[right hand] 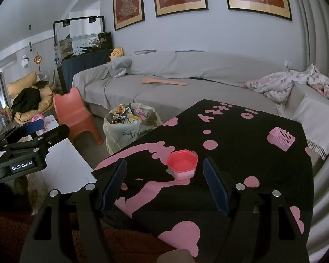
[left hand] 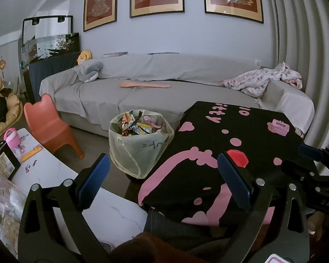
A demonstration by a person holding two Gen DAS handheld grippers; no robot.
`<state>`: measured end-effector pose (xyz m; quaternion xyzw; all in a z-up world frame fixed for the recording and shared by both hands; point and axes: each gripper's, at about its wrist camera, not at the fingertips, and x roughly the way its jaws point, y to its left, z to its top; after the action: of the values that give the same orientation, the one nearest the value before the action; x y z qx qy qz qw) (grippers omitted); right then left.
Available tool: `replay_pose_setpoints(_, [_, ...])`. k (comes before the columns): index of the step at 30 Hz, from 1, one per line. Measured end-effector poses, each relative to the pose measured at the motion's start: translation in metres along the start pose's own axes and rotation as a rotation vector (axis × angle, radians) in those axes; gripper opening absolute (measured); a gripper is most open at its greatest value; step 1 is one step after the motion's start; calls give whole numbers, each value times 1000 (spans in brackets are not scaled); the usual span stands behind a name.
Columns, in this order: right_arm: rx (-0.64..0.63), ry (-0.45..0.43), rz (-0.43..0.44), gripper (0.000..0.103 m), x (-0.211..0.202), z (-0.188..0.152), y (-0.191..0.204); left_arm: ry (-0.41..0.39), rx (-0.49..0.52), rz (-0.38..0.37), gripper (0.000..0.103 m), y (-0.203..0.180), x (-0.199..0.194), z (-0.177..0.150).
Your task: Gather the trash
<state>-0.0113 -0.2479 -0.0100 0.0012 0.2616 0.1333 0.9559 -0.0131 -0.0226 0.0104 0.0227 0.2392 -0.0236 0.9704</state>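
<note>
A pale trash bag [left hand: 140, 144] full of wrappers stands open on the floor between the sofa and a black table with pink print [left hand: 241, 135]; it also shows in the right wrist view [right hand: 129, 129]. A small red hexagonal pot [right hand: 182, 167] sits on the table, just ahead of my right gripper [right hand: 164, 186], which is open and empty. In the left wrist view the pot [left hand: 238, 158] peeks out behind the right finger. A pink toy basket [right hand: 281, 138] lies at the table's far right. My left gripper [left hand: 164, 179] is open and empty, above the table's left edge.
A grey covered sofa [left hand: 164, 83] runs across the back, with a crumpled blanket [left hand: 265, 81] at its right. An orange child's chair [left hand: 50, 127] stands left of the bag. A white marble table [left hand: 61, 175] with small items is at the left.
</note>
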Motion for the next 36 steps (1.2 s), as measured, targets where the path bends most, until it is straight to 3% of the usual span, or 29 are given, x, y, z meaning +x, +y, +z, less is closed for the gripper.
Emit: replay_pose_setpoints(36, [1, 2, 0, 68, 1, 0, 0, 5, -2, -5, 94, -1, -1, 0])
